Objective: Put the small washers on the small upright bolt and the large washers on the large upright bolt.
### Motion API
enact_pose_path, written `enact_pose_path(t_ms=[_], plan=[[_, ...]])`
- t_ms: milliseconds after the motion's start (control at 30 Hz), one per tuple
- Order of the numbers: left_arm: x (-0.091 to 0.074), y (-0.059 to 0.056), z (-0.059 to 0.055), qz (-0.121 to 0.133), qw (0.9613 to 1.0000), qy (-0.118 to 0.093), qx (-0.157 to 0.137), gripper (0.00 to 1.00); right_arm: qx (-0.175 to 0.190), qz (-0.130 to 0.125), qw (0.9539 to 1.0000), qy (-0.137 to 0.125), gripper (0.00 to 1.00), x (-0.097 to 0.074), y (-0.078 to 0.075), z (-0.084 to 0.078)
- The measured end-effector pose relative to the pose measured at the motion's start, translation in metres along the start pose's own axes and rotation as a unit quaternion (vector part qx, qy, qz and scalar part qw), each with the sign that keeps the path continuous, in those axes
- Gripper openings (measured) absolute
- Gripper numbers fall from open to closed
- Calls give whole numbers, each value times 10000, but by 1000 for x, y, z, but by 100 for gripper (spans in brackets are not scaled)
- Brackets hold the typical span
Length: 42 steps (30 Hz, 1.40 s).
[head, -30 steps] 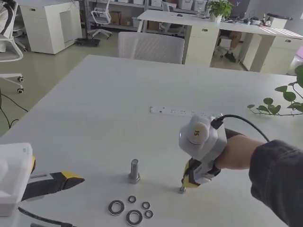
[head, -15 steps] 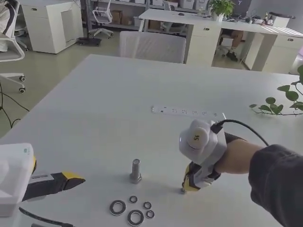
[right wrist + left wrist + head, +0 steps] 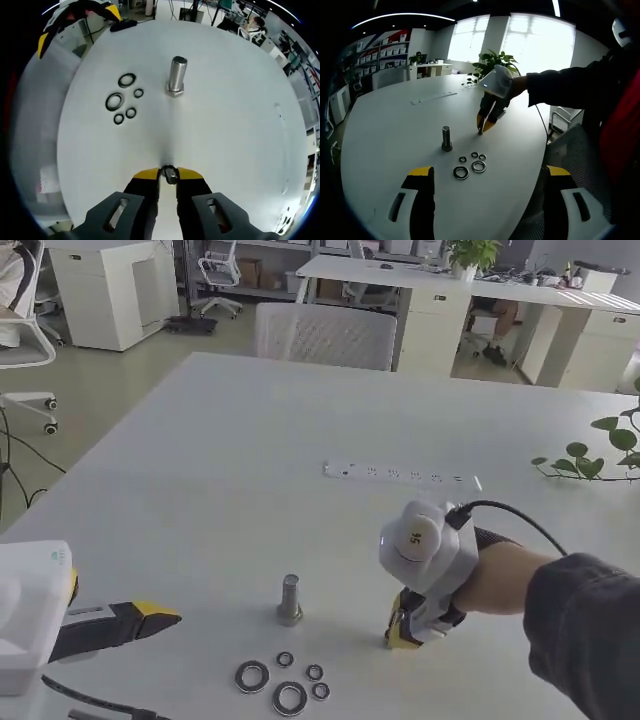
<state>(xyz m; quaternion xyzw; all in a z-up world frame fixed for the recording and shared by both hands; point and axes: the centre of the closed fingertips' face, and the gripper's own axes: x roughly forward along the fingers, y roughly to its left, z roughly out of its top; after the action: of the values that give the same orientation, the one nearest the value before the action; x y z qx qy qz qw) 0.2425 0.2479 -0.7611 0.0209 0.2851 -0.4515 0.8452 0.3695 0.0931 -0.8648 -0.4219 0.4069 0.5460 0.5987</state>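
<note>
R gripper [image 3: 402, 636] sits lower right of centre in head view, pointing steeply down w/ tips at the table. Its jaws are pinched on the small bolt [image 3: 169, 175], at bottom centre of right gripper view. R hand [image 3: 498, 580] wraps the grip; dark sleeve [image 3: 585, 625] comes in from the right edge. L gripper [image 3: 489, 174] is low & roughly level at lower left of head view. In left gripper view its yellow-tipped jaws stand wide apart.
</note>
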Motion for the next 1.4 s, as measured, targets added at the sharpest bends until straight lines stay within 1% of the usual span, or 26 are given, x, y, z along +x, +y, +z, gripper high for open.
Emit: enact_pose_path(t_ms=[367, 1300, 1400], plan=[[0, -1, 2, 13, 10000, -13, 20, 90, 41, -1, 10000, 27, 13, 5, -2, -3], [-2, -1, 2, 14, 10000, -16, 10, 90, 109, 16, 9999, 5, 14, 5, -1, -3], [-2, -1, 2, 13, 10000, -14, 12, 90, 153, 9, 9999, -23, 17, 5, -1, -3]])
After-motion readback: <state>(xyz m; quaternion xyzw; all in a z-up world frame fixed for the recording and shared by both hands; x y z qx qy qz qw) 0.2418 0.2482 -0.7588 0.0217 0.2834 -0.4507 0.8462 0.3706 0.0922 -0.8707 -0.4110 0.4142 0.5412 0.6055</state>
